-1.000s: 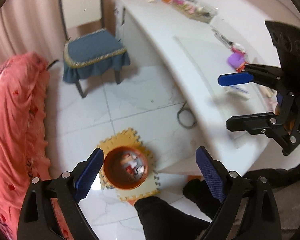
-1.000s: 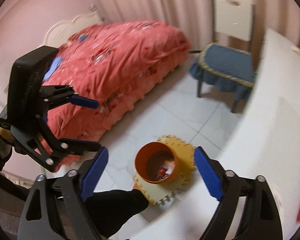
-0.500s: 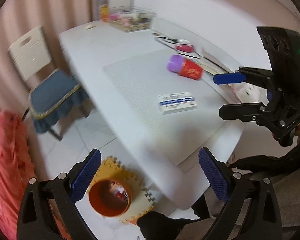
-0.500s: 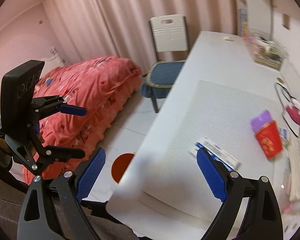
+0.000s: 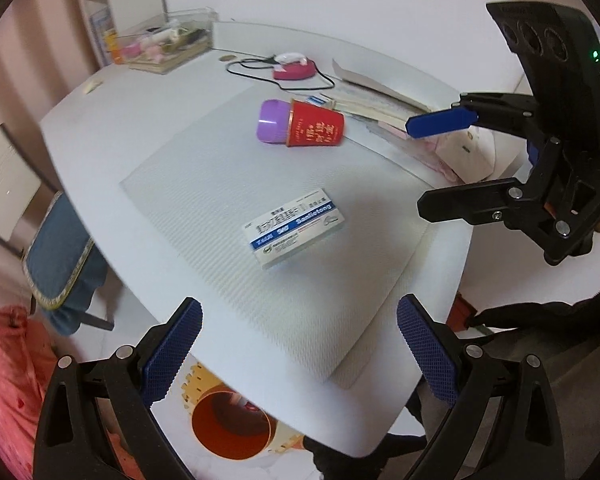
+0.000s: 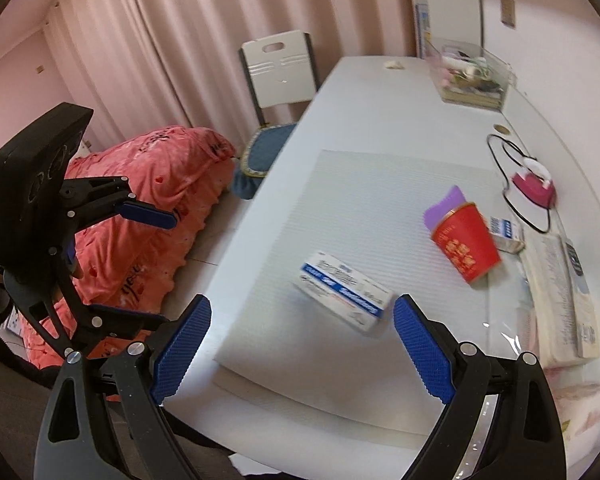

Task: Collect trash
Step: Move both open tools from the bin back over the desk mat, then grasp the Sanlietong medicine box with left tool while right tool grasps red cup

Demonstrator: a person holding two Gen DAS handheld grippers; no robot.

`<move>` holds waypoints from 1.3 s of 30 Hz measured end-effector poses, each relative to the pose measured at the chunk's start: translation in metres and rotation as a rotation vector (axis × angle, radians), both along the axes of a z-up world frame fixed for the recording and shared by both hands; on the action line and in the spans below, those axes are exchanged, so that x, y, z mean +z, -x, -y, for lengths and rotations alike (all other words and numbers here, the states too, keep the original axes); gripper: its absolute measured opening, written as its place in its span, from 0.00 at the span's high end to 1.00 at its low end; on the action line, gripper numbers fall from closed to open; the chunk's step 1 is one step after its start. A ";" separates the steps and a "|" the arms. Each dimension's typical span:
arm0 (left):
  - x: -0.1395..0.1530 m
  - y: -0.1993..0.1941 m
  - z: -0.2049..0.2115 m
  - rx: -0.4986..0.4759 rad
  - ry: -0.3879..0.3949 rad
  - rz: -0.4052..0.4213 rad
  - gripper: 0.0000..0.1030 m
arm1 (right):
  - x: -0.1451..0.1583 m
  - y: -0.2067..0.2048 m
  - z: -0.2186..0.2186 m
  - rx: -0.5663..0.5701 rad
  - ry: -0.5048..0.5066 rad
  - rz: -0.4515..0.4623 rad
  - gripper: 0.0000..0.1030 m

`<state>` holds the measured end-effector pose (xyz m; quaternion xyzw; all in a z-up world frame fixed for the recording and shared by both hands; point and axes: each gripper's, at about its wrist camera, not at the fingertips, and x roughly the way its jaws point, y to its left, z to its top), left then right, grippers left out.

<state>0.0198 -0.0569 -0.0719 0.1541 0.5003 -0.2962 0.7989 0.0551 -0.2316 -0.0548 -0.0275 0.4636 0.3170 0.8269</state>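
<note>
A white and blue medicine box (image 5: 294,227) lies on the grey mat (image 5: 204,216) on the white table; it also shows in the right wrist view (image 6: 346,291). A red paper cup with a purple cup nested on it (image 5: 300,123) lies on its side farther back, also in the right wrist view (image 6: 462,236). An orange bin (image 5: 230,426) stands on the floor under the table's near edge. My left gripper (image 5: 298,350) is open and empty above the mat's near edge. My right gripper (image 6: 302,350) is open and empty just short of the box.
A pink device with a black cable (image 5: 292,68), a stack of papers and books (image 6: 560,296) and a clear tray of small items (image 6: 470,74) sit along the table's far side. A chair with a blue cushion (image 6: 276,76) and a red-covered bed (image 6: 148,216) stand to the left.
Both grippers have swung up from the floor and the orange bin to look over the table top. The medicine box and cups now lie in front of them. Both stayed open.
</note>
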 end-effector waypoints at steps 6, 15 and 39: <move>-0.015 -0.025 0.026 -0.081 -0.028 -0.039 0.06 | -0.011 -0.015 0.013 -0.018 0.027 -0.022 0.12; -0.068 -0.080 0.052 -0.260 -0.101 -0.081 0.06 | -0.040 -0.041 0.032 -0.061 0.048 -0.080 0.12; -0.116 -0.106 0.084 -0.458 -0.084 -0.117 0.28 | -0.123 -0.151 0.017 -0.008 0.518 -0.014 0.12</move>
